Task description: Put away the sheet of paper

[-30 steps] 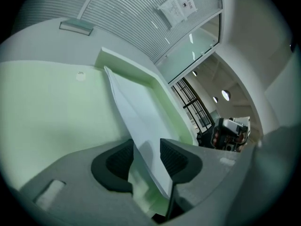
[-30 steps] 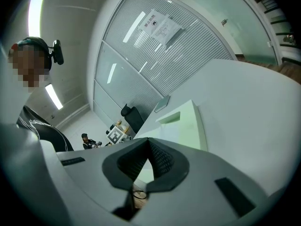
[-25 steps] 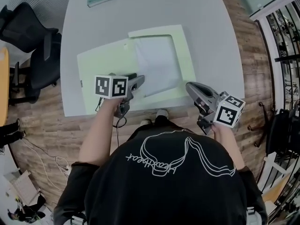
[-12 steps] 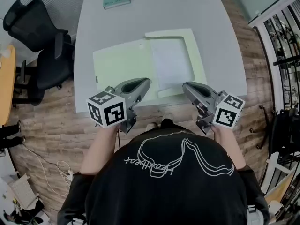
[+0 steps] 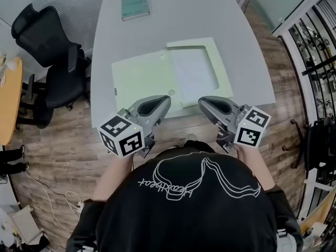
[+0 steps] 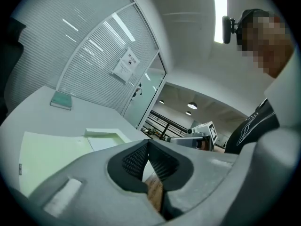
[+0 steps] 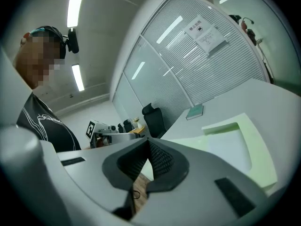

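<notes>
Honestly, looks nearly done: the sheet of paper [image 5: 195,73] lies in the right half of the open green folder [image 5: 142,80] (tucked into a pocket, I think), the left gripper [image 5: 161,102] and right gripper [image 5: 206,103] hover nearby, jaws together on nothing, so maybe only closing it remains.

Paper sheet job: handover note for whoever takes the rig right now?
Left hand-held gripper: shut, empty, at the table's near edge.
Right hand-held gripper: shut, empty, beside it.
Sheet of paper: lies flat on the right half of the open green folder, apparently tucked under that half's border.
Done: the sheet looks placed in the folder.
Left: the folder is open; closing it is probably the next step.
</notes>
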{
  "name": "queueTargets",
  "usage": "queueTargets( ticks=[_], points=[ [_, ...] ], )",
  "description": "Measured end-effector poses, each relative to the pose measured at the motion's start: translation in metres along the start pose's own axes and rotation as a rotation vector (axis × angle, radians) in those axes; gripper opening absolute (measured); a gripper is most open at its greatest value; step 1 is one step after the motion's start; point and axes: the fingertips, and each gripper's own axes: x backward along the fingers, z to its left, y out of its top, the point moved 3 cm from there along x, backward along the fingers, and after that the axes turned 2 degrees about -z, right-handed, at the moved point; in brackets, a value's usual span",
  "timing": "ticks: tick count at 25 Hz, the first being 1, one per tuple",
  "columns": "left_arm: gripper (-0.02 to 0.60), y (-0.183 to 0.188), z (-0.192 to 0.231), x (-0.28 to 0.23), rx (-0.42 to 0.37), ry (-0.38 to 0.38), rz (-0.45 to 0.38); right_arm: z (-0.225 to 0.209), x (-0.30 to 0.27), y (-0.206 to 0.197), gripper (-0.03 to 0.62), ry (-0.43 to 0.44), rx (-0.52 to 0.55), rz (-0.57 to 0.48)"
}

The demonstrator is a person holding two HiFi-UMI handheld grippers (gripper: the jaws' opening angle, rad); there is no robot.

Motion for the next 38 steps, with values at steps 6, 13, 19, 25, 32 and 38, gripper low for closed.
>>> queueTargets(
  ticks=[6,13,19,25,32,38],
  points=[
    [0.009,-0.004,-0.015,0.01,0.066,-0.049,-0.029,0.014,0.012,-0.01,0.008,-0.015,-0.011,-0.007],
    [0.009,-0.014,-0.031,0.019,0.056,-0.049,-0.032,0.026,0.024,-0.026,0.008,-0.025,-0.023,-0.006],
    [0.009,-0.015,-0.029,0.028,0.046,-0.03,-0.031,0.03,0.021,-0.031,0.008,-0.031,-0.018,-0.019],
    [0.009,0.001,-0.04,0.033,0.008,-0.031,-0.042,0.042,0.031,-0.013,0.008,-0.038,0.036,-0.046],
    [0.009,0.013,-0.048,0.036,-0.037,-0.032,-0.055,0.053,0.038,0.002,0.008,-0.042,0.078,-0.081],
    [0.009,0.009,-0.044,0.035,-0.039,-0.017,-0.044,0.049,0.038,-0.002,0.008,-0.041,0.066,-0.085]
  ],
)
